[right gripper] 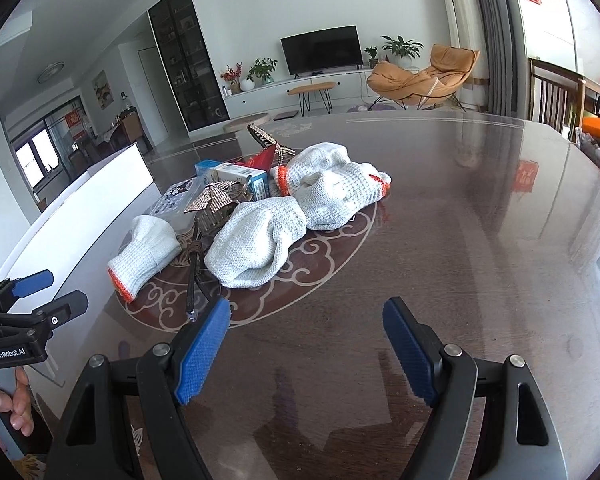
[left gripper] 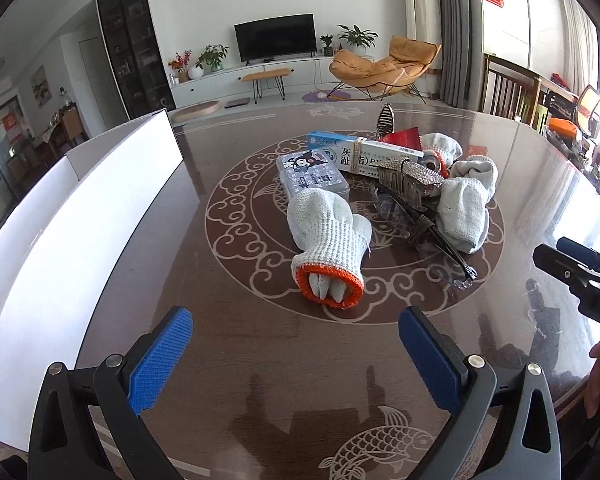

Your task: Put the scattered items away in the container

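The near edge of the table (left gripper: pixel 260 380) is bare, so both grippers have open room in front of them. Toward the middle, a heap blocks the way: a rolled glove (left gripper: pixel 326 240) lies nearest, apart from the rest, with a printed tin (left gripper: pixel 312 174), boxes (left gripper: pixel 364 152), sparkly hair clips (left gripper: pixel 410 182) and more gloves (right gripper: pixel 256 246) packed touching behind it. A white container wall (left gripper: pixel 80 216) stands along the left edge. The right side (right gripper: pixel 480 220) and far edge stay open, a wide clear lane around the pile.
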Tool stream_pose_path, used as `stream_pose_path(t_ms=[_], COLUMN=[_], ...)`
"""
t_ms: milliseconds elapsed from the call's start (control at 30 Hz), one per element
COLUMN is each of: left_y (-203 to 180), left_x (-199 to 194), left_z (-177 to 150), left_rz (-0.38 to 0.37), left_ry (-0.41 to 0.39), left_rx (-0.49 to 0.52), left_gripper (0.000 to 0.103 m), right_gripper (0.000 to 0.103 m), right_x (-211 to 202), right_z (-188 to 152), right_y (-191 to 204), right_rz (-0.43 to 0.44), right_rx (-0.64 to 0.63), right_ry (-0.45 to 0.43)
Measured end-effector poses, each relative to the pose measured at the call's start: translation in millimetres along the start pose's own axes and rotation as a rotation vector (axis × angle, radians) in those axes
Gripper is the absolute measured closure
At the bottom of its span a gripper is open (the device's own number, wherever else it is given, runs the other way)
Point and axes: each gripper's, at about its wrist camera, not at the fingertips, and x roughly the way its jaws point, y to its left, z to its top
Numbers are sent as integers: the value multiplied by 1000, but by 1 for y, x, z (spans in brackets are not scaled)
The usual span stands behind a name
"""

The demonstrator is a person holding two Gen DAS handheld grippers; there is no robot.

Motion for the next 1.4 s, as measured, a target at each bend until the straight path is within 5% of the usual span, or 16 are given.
stream_pose_path(t_ms=[200,1200,1300,1400], left_y=[-6,-24,-19,2], left_x=[-1,-7,-5,3], left_z=[6,16,17,19], left_rz=[88,191,127,-55], left_ry=[-23,-42,-2,76], left_rx=[68,162,128,29], left_gripper=[0,0,0,0], right_gripper=[23,23,23,23], right_x=[0,6,6,6], right_z=[0,0,0,0], right_y=[0,3,3,3], right_rz=[-1,-3,-3,-3], right_rx=[0,-13,-13,-13], right_ry=[-3,18,18,17])
